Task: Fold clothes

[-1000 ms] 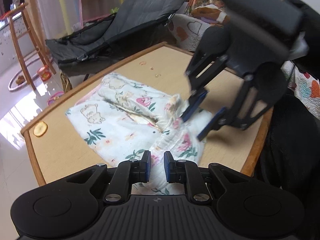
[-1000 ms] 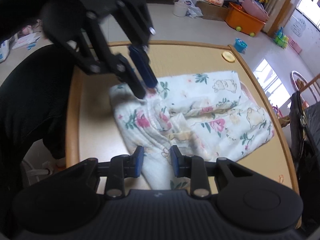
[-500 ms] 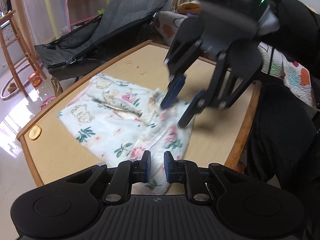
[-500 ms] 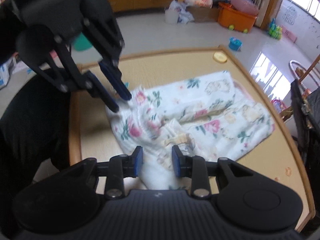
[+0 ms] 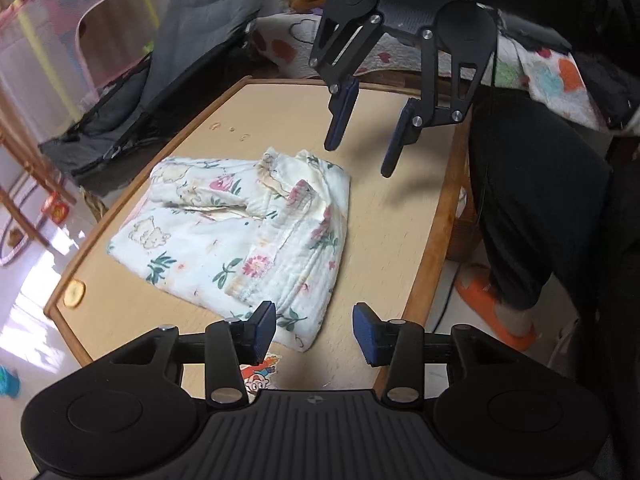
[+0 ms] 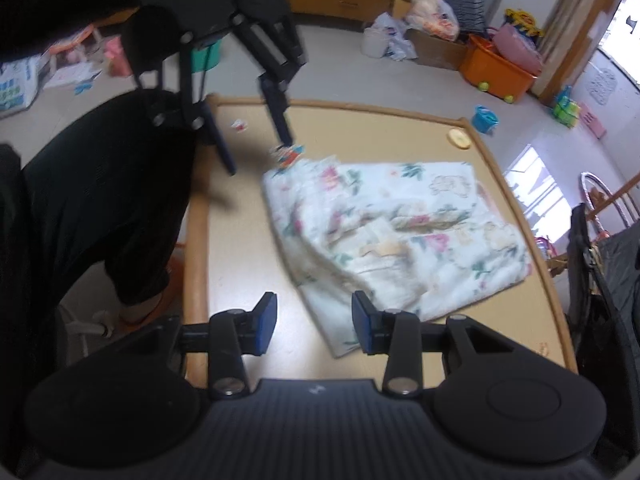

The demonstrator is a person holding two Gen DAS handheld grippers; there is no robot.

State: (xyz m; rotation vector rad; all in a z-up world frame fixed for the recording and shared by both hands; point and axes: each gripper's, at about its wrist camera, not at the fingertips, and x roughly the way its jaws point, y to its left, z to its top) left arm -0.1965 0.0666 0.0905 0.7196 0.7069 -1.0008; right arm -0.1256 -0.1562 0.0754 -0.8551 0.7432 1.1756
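Two grippers: both hover above the table point(image 5: 400, 216), apart from the cloth, neither carrying anything.
Left gripper point(image 5: 314, 330): jaws opening, pads well apart, nothing pressed between them; the garment's near corner lies below, by the left pad.
Right gripper point(image 6: 314, 322): jaws opening too, with a gap between the pads; a fold edge shows under them, untouched as far as I can judge.
Garment point(image 5: 248, 236): a white floral piece with bear prints, lying in a rough folded bundle in the middle of the table, one side close to the edge by the person's dark trousers point(image 5: 532, 216), the far side reaching toward the opposite edge.
Fold quality: the top layers are rumpled and the seams bunch along the centre; edges do not line up.
Other things: a cartoon sticker point(image 5: 258, 374) on the near corner, a round yellow sticker point(image 5: 75, 293) at the far corner.
Risk one: loose layers may spring open with both grips released.
Risk two: a pinch of only the top layer would drag it and undo the fold.
Risk three: a pull toward the person's edge could slide the bundle off the table.
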